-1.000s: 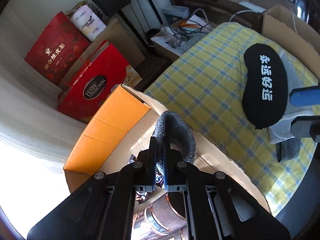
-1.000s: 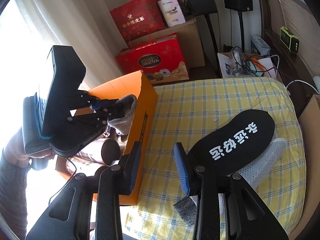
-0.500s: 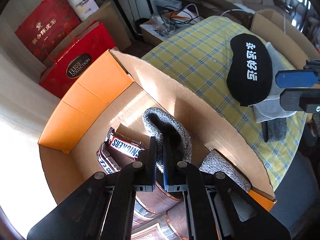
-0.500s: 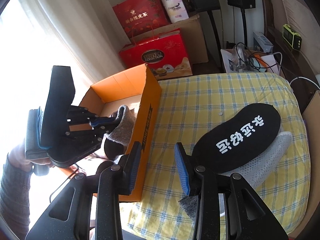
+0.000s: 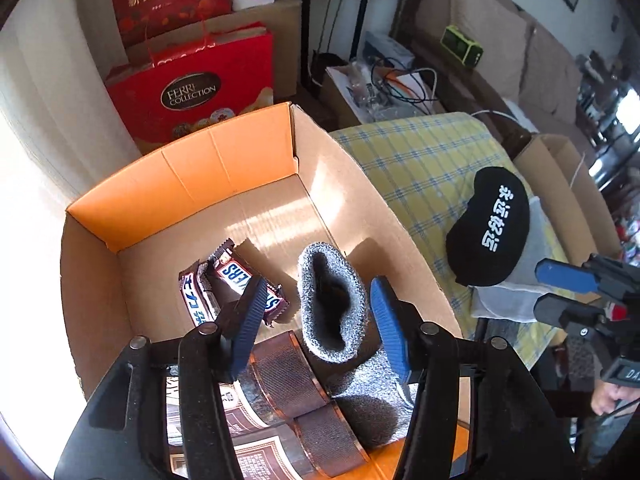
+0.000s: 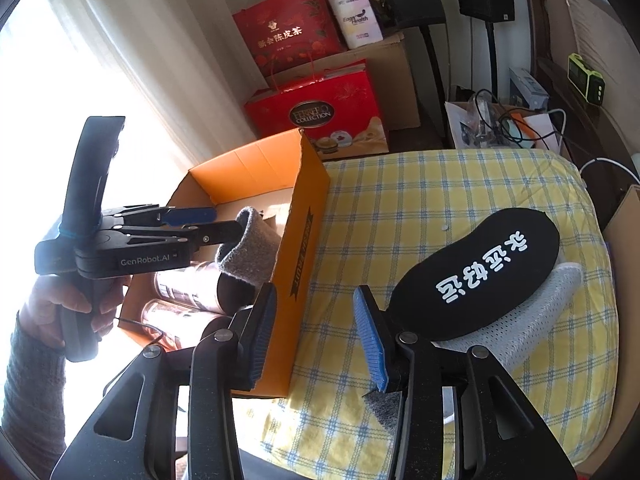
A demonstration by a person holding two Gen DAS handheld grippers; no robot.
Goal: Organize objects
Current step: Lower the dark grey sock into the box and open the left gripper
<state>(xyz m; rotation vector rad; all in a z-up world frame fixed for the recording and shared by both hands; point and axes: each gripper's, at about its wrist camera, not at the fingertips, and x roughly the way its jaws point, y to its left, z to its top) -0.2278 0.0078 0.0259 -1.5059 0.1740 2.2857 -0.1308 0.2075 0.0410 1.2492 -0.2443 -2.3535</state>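
Observation:
A grey sock [image 5: 332, 312] stands cuff-up inside the orange cardboard box [image 5: 224, 156], leaning on brown cans [image 5: 288, 376] beside Snickers bars [image 5: 236, 276]. My left gripper [image 5: 318, 292] is over the box with its jaws opening; the sock is between them and neither pad presses it. In the right wrist view the left gripper [image 6: 228, 222] sits at the sock [image 6: 252, 252]. My right gripper [image 6: 315, 294] hovers by the box wall [image 6: 304, 240], jaws opening, nothing between them. A black eye mask [image 6: 480, 276] lies on a white mesh item [image 6: 540, 320].
The yellow plaid cloth [image 6: 400, 200] covers the surface. A dark grey piece [image 6: 384, 404] lies under my right finger. Red gift bags [image 6: 320, 112] and a carton stand behind the box. Cables [image 6: 500, 120] lie at the back and another cardboard box [image 5: 560, 168] stands to the right.
The left gripper moved over the box, rolled, and opened, letting go of the grey sock, which now stands free inside the box. The right gripper's jaws widened slightly.

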